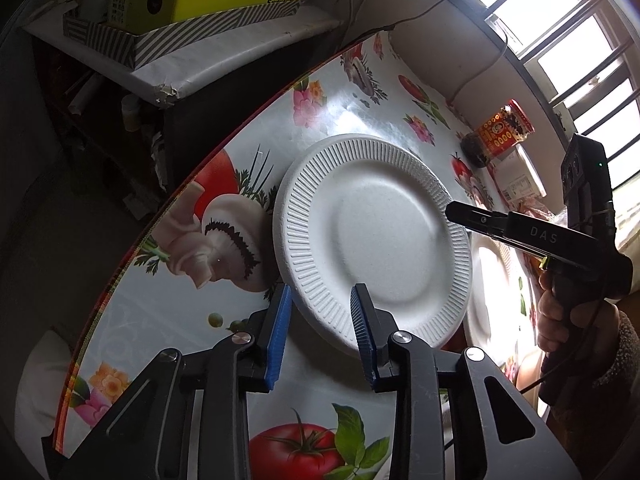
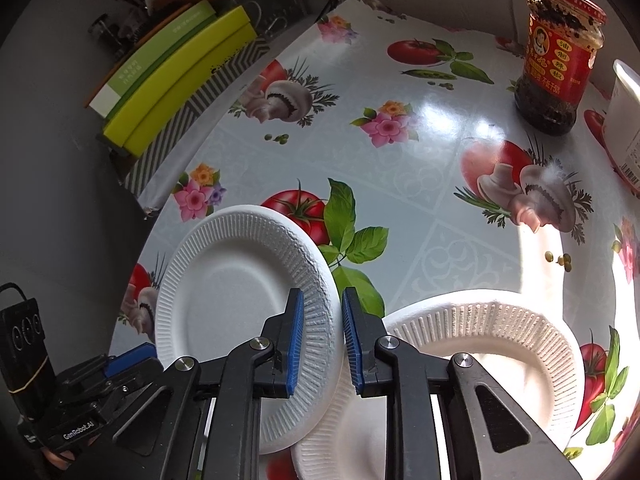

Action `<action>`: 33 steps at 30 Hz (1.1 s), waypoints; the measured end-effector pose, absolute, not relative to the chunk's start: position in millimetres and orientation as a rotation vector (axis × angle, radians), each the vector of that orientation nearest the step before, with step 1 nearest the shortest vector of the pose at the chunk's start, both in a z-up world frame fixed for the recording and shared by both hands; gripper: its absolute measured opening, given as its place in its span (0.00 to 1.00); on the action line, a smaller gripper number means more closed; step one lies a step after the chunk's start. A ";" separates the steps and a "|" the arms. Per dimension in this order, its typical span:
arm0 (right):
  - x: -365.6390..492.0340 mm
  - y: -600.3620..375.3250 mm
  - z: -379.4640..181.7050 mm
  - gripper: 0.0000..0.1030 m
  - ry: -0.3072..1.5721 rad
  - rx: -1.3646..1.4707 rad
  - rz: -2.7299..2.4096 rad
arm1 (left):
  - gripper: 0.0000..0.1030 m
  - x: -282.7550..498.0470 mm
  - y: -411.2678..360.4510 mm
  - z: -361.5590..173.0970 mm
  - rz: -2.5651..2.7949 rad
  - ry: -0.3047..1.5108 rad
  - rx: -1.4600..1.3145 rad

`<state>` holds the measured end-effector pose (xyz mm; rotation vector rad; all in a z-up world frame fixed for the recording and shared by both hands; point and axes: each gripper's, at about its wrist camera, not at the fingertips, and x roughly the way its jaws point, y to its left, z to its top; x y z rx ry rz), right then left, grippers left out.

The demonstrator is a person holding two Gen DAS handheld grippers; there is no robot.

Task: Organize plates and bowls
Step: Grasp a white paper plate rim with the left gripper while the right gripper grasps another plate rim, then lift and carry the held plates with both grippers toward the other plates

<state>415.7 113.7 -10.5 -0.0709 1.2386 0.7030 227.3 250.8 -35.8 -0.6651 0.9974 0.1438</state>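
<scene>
On the tablecloth [image 2: 400, 168] printed with vegetables, the right gripper [image 2: 320, 340] pinches the raised rim of a paper plate [image 2: 236, 280], which overlaps a second plate [image 2: 500, 344] (sunlit); the left gripper [image 1: 322, 328] straddles its rim, jaws apart.

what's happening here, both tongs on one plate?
Yes. A person holds a pair of tongs in each hand over a floral tablecloth. The right tongs are shut on the tilted white plate's rim. The left tongs straddle its opposite rim, not yet clamped. A second plate lies partly beneath, a chili jar further back.
</scene>
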 end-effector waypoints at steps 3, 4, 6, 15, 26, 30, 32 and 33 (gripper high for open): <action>415.9 112.4 -10.5 0.15 1.239 -0.070 0.702 | 0.31 225.3 253.5 -35.7 0.145 0.991 -0.677; 415.7 112.3 -10.5 0.15 1.239 -0.072 0.703 | 0.31 224.6 254.3 -35.7 0.148 0.990 -0.679; 414.9 113.2 -11.0 0.15 1.239 -0.075 0.704 | 0.31 222.9 255.2 -36.0 0.152 0.989 -0.680; 413.9 117.4 -13.1 0.15 1.243 -0.075 0.717 | 0.31 218.6 260.6 -33.9 0.169 0.976 -0.695; 411.5 115.1 -11.4 0.14 1.235 -0.068 0.725 | 0.19 215.3 266.8 -32.7 0.212 0.966 -0.701; 410.0 112.5 -9.1 0.14 1.231 -0.063 0.725 | 0.19 215.0 266.9 -29.7 0.212 0.960 -0.697; 409.4 111.0 -7.6 0.14 1.229 -0.057 0.727 | 0.19 214.4 266.9 -28.3 0.211 0.956 -0.696; 408.8 110.8 -7.3 0.14 1.227 -0.055 0.726 | 0.19 213.6 266.6 -27.5 0.211 0.955 -0.694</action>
